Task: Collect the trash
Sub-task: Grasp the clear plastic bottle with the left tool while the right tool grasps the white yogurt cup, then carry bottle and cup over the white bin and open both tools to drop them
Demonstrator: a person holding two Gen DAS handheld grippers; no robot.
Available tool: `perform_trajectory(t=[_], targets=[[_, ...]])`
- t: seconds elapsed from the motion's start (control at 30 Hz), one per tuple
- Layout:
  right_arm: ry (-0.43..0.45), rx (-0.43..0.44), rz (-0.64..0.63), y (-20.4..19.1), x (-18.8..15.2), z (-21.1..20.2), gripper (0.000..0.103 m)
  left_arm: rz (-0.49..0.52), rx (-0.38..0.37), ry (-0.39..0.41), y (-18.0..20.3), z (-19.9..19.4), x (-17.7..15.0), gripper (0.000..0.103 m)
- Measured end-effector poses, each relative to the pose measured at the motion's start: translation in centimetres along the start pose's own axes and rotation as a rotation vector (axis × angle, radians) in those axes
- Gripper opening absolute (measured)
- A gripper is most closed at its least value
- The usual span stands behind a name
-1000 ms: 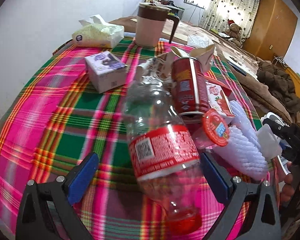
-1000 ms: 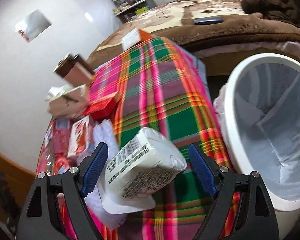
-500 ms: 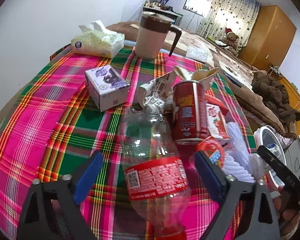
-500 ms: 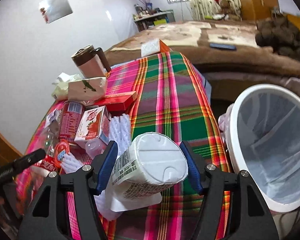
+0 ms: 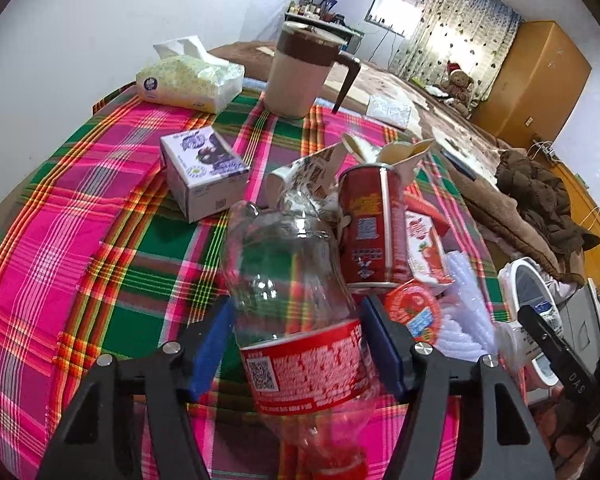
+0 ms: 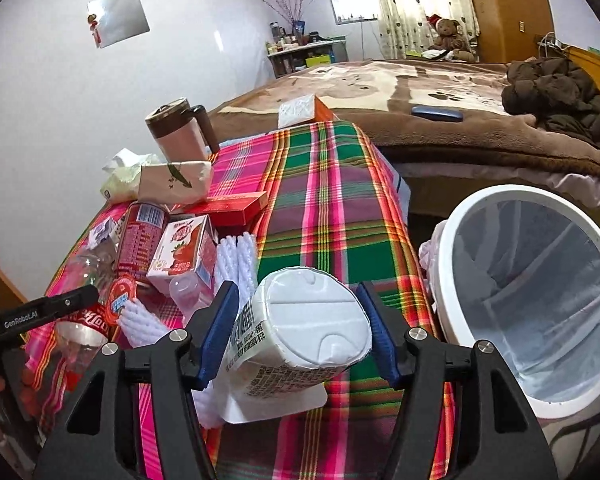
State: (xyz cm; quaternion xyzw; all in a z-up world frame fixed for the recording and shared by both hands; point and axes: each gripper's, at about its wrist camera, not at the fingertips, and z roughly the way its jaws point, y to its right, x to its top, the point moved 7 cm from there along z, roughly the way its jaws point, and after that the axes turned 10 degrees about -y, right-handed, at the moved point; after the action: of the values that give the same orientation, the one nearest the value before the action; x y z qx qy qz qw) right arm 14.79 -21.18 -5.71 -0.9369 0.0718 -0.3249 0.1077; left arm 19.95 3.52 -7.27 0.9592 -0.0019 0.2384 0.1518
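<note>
A desk [image 5: 80, 216] draped in pink-and-green plaid is seen beside a bed [image 6: 440, 92] under a brown blanket. A white lined bin [image 6: 532, 292], holding nothing visible, stands off the desk's edge. The left gripper [image 5: 296, 340] is clamped on a clear plastic bottle [image 5: 292, 304], whose cap end is cut off. The right gripper [image 6: 300, 332] is clamped on a white cup [image 6: 300, 336] above the cloth.

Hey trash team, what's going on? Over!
Left gripper shut on clear bottle. Right gripper shut on white cup. Bin open beside table, nothing blocking.
</note>
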Motion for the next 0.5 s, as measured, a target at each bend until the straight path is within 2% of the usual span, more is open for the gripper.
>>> perform_trajectory(t=[0.1,0.2,0.3,0.5], targets=[[0.005,0.011,0.004,0.1,0.0,-0.2,0.062,0.016,0.005,0.037,0.6,-0.9,0.1,0.067],[0.015,0.019,0.013,0.2,0.2,-0.6,0.062,0.014,-0.021,0.052,1.0,-1.7,0.2,0.067],[0.027,0.028,0.013,0.3,0.3,-1.1,0.062,0.029,0.004,0.098,1.4,-2.8,0.3,0.067],[0.051,0.043,0.015,0.4,0.5,-2.1,0.062,0.061,-0.004,0.15,2.7,-4.8,0.8,0.066]])
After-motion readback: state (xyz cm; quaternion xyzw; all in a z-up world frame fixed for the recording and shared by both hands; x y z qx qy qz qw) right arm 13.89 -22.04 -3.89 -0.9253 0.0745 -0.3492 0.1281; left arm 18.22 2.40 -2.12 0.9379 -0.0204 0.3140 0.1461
